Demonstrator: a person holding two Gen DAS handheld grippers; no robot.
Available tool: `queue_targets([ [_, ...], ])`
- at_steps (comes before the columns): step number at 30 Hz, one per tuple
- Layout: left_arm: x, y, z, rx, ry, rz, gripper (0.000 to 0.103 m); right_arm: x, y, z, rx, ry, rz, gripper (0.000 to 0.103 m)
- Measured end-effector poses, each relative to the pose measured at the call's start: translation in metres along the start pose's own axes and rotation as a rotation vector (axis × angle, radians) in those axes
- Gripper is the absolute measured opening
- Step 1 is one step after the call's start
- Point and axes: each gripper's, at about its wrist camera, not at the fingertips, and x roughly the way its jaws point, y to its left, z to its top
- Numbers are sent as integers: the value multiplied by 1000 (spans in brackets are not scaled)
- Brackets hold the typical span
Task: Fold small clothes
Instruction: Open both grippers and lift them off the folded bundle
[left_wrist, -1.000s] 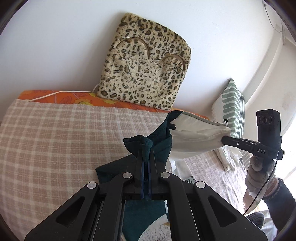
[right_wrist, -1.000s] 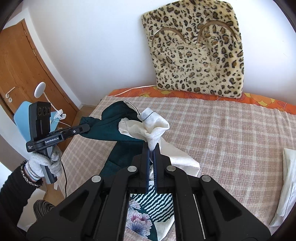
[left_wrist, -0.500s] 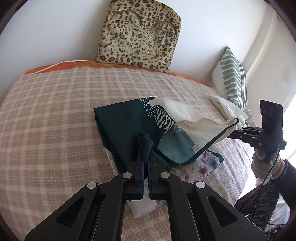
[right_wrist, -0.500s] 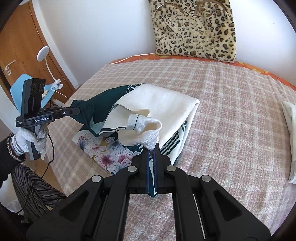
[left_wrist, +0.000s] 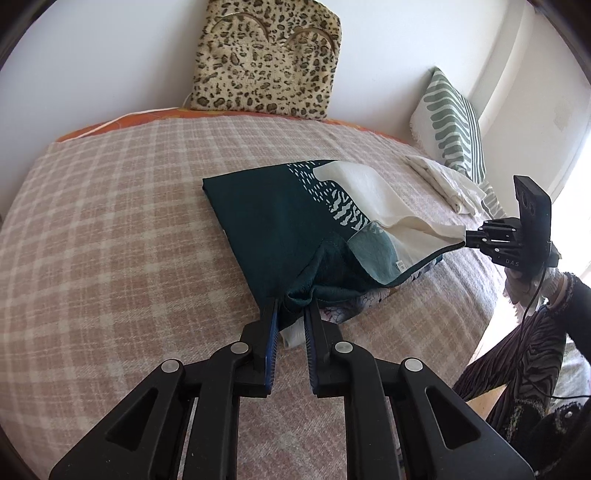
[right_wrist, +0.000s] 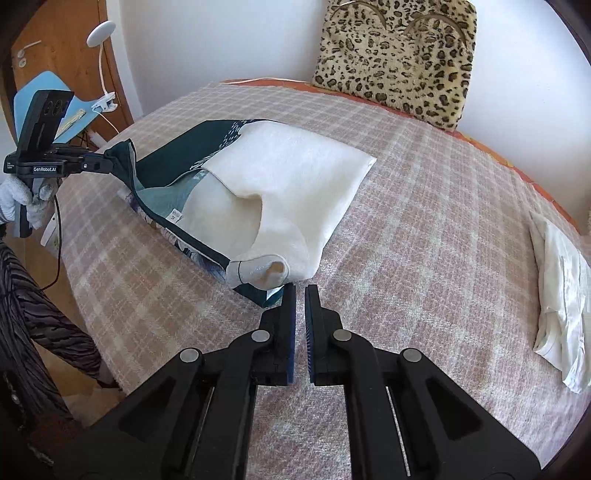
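Fingers of the left gripper (left_wrist: 290, 314) spread around a bunched dark corner of the folded garment (left_wrist: 295, 221) on the checked blanket (left_wrist: 110, 240); right gripper (right_wrist: 300, 295), jaws slightly parted, sits just beside its cream corner.

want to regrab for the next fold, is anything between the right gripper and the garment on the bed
Nothing visible does. The right gripper sits with its jaws slightly parted just off the cream corner of the garment, with only bare plaid blanket under the gap. The folded white cloth lies well off to the side.
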Motion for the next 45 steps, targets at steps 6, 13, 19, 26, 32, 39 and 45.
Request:
queue_targets([
  [6, -27, 2, -3, 19, -31, -2, 12, -26, -3, -2, 33, -56, 48, 24],
  [13, -6, -12, 22, 41, -45, 29, 12, -14, -2, 29, 139, -121, 129, 24],
  [19, 28, -33, 46, 34, -69, 11, 12, 14, -14, 77, 236, -132, 181, 24],
  [26, 67, -33, 63, -26, -46, 21, 12, 74, 3, 142, 267, -67, 280, 24],
  [32, 67, -14, 68, -66, -49, 55, 12, 135, 28, 175, 204, 53, 269, 24],
  [39, 59, 22, 72, -183, -65, 98, 14, 161, 24, 165, 198, 108, 224, 22],
  [45, 55, 39, 78, -243, -101, 99, 27, 101, 17, 162, 232, 57, 274, 23],
])
